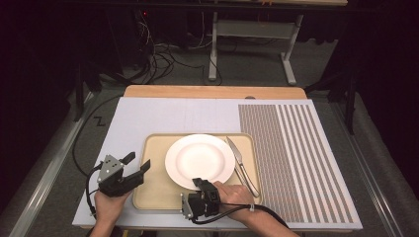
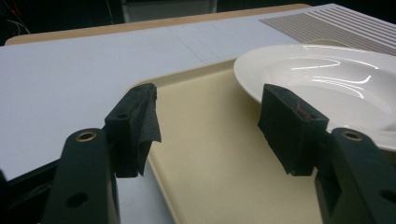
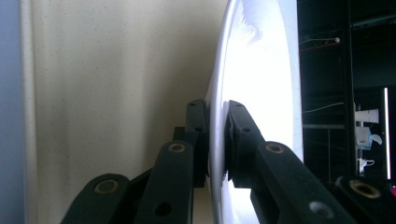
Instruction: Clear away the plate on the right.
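Note:
A round white plate [image 1: 199,160] rests on a beige tray [image 1: 153,190] in the middle of the table. My right gripper [image 1: 200,185] is turned on its side at the plate's near rim and is shut on that rim, one jaw under and one over the plate [image 3: 254,84]. My left gripper [image 1: 137,164] hovers over the tray's left edge, open with nothing between its fingers [image 2: 135,126]. In the left gripper view the plate [image 2: 336,79] lies just beyond the right jaw. A knife [image 1: 235,153] and a fork [image 1: 246,177] lie on the tray right of the plate.
A white board [image 1: 173,116] covers the wooden table, with a striped grey mat [image 1: 291,158] on its right part. Cables and a metal stand's legs [image 1: 249,54] lie on the floor beyond the far edge.

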The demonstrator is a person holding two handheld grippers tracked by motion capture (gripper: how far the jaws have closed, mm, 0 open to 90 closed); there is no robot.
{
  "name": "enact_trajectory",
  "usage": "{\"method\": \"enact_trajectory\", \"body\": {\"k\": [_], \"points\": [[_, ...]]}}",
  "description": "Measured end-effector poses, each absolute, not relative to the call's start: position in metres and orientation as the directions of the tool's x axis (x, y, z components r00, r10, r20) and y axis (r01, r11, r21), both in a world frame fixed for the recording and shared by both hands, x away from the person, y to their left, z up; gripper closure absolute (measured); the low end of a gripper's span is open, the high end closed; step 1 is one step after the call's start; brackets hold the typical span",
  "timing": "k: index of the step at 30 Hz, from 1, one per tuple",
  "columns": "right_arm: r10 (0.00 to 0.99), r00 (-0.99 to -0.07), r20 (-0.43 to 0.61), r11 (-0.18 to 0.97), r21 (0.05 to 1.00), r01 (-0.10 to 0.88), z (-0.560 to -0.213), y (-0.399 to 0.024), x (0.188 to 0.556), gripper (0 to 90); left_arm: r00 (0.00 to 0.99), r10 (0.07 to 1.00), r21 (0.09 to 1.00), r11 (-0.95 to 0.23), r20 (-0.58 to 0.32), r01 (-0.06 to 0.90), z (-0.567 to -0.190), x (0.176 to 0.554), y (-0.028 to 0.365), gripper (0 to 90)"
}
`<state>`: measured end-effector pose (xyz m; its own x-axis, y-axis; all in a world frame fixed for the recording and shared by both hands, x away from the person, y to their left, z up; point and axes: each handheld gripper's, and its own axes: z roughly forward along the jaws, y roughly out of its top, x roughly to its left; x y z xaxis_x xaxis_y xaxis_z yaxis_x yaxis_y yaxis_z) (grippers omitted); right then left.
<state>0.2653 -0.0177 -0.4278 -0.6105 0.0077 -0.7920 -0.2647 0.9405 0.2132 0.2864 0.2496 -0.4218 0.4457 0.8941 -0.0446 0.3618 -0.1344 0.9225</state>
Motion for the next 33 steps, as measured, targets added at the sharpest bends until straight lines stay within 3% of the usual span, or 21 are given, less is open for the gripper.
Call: {"method": "enact_trajectory", "body": {"k": [25, 33], "points": [[-0.034, -0.598, -0.801, 0.945, 0.169, -0.28, -0.443, -0.006, 0.28, 82.3, 0.446, 0.894, 0.924, -0.135, -0.042, 0.359, -0.422, 0.286, 0.249, 37.9], [-0.038, -0.63, -0.775, 0.947, 0.174, -0.27, -0.445, -0.005, 0.281, 79.2, 0.448, 0.893, 0.922, -0.138, -0.041, 0.361, -0.422, 0.286, 0.249, 37.8]]}}
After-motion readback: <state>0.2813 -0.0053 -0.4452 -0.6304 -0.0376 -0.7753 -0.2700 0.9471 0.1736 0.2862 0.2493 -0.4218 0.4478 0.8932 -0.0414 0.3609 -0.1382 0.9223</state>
